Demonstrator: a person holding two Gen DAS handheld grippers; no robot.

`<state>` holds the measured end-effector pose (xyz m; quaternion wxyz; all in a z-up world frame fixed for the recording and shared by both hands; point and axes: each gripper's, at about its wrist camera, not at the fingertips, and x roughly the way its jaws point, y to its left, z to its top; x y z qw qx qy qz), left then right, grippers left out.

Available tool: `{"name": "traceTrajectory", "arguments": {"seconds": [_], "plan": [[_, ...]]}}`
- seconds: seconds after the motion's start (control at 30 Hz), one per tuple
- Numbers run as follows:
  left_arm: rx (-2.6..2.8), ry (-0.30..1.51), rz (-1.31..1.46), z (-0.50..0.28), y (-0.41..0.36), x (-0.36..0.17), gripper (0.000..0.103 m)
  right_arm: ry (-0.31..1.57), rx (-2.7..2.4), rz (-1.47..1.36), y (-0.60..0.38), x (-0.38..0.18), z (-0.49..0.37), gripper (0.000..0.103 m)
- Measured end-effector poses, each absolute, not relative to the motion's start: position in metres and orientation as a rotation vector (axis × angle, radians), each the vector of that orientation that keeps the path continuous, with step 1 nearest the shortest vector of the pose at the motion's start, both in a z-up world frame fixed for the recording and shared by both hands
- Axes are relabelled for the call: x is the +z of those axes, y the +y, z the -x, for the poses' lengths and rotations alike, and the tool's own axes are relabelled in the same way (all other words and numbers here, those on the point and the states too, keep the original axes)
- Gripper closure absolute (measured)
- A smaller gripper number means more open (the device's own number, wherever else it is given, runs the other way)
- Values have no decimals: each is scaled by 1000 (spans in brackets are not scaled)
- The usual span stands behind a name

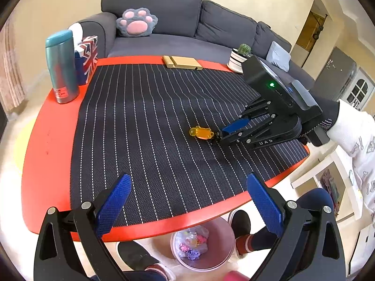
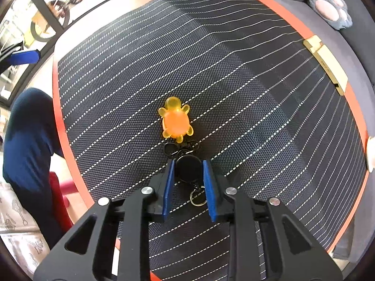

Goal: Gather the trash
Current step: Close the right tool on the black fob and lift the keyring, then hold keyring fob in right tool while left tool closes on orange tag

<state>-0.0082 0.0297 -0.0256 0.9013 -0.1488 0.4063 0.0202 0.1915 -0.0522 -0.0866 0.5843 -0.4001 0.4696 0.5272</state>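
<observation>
Blue pads of the right tool [image 2: 188,182] are bracketing the black reel [image 2: 188,169] of a keychain on the striped mat [image 2: 246,75]; jaws narrow, pads at the reel's sides, firm contact unclear. Just beyond, the orange turtle charm [image 2: 175,123] is lying flat, clipped on. Judgement: light, hard reel is the stiff hold point; the rubbery charm will be dangling. Left tool [image 1: 187,208] is hanging wide, empty, over the worktop [image 1: 46,164] edge, above the pink bin [image 1: 204,243].
</observation>
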Motion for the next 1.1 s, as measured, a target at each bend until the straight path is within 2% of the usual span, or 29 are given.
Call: {"name": "traceTrajectory", "arguments": {"seconds": [0.53,1.1], "plan": [[-13,889,237,-45,15,-19,8,1109,1070,546,-98,-46,-218,79],[-2,1087,144,-129,2,-51,8,1083,994,435,-141,-30,-230,79]]}}
